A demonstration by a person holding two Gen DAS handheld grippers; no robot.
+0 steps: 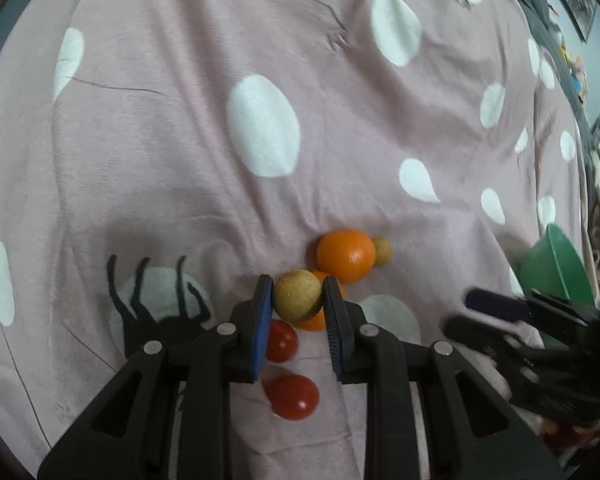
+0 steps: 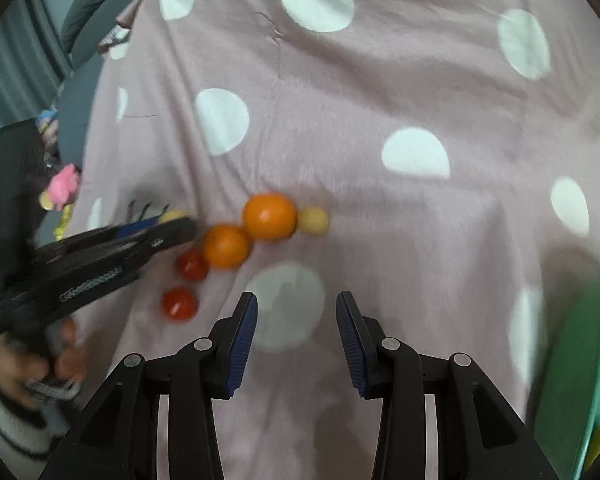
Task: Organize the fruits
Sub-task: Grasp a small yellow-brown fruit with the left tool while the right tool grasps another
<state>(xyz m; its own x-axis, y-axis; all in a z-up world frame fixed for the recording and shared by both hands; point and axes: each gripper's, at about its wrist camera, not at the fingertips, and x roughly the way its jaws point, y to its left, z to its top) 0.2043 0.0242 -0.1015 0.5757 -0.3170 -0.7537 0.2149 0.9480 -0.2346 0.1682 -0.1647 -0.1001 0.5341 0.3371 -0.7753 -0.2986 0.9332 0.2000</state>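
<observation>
My left gripper (image 1: pixel 298 294) is shut on a tan round fruit (image 1: pixel 297 295), held just above the pink spotted cloth; it also shows in the right wrist view (image 2: pixel 172 224). Around it lie two oranges (image 1: pixel 346 255) (image 2: pixel 225 247), a second small tan fruit (image 1: pixel 382 251) and two red tomatoes (image 1: pixel 294 396) (image 1: pixel 281 340). In the right wrist view the far orange (image 2: pixel 269 216), tan fruit (image 2: pixel 313 221) and tomatoes (image 2: pixel 179 303) (image 2: pixel 192 264) form a row. My right gripper (image 2: pixel 296 320) is open and empty, near side of the fruits.
A green bowl (image 1: pixel 556 268) sits at the right, also at the right edge of the right wrist view (image 2: pixel 580 360). The pink cloth (image 1: pixel 180 140) with white spots covers the surface. Toys (image 2: pixel 62 186) and clutter lie beyond its left edge.
</observation>
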